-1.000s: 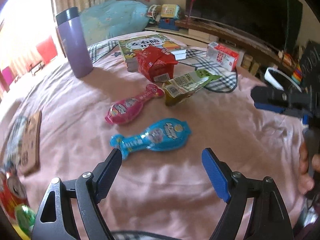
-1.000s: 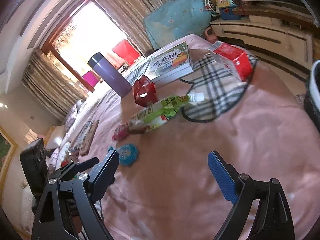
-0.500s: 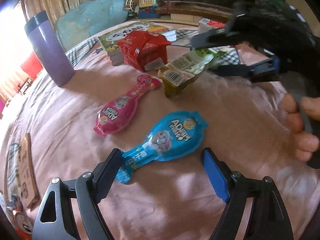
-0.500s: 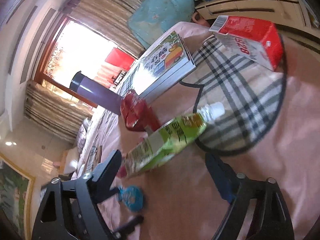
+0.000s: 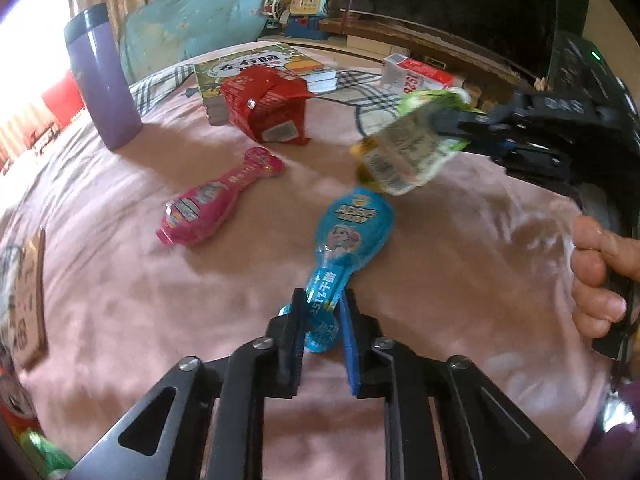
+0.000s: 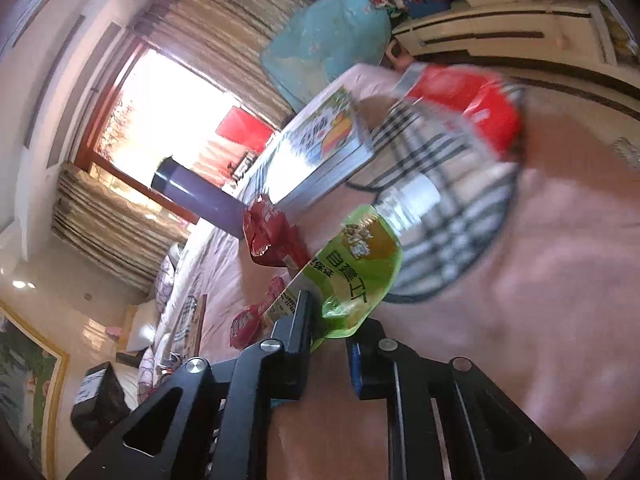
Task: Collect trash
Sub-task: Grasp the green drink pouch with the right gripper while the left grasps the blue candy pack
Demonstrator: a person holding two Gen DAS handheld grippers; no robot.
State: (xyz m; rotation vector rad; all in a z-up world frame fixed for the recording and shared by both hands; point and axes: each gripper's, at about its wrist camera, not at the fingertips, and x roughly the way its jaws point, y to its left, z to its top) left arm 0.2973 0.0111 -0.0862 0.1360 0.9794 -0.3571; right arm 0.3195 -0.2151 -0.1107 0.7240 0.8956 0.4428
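Pink cloth covers the bed [image 5: 120, 304] where all the things lie. Far to the left in the left wrist view stands a tall purple cup [image 5: 102, 80] with a dark lid. Next comes a pink wrapper [image 5: 216, 200] shaped like a bowling pin, lying flat on the cloth. Behind it sits a crumpled red bag [image 5: 266, 108], and behind that a picture book [image 5: 260, 64] rests partly on a checked cloth [image 5: 352, 84]. In the middle lies the blue wrapper [image 5: 348, 236], shaped like the pink one. The left gripper [image 5: 320, 316] has its jaws squeezed tight on the thin end of the blue wrapper, and the fat end points away across the bed. Just past the blue wrapper's fat end, the green drink pouch [image 5: 408, 152] hangs in the air, a bit blurry. The right gripper [image 5: 472, 128] has the pouch between its jaws, which are closing on it, and the pads press on its side. A red and white carton [image 5: 416, 76] lies on the checked cloth behind. At the far right, a hand [image 5: 600, 276] grips the black handle of the right gripper. In the right wrist view, the pouch's white cap end [image 6: 412, 200] points up and away from the jaws, and its bottom end sits between them.
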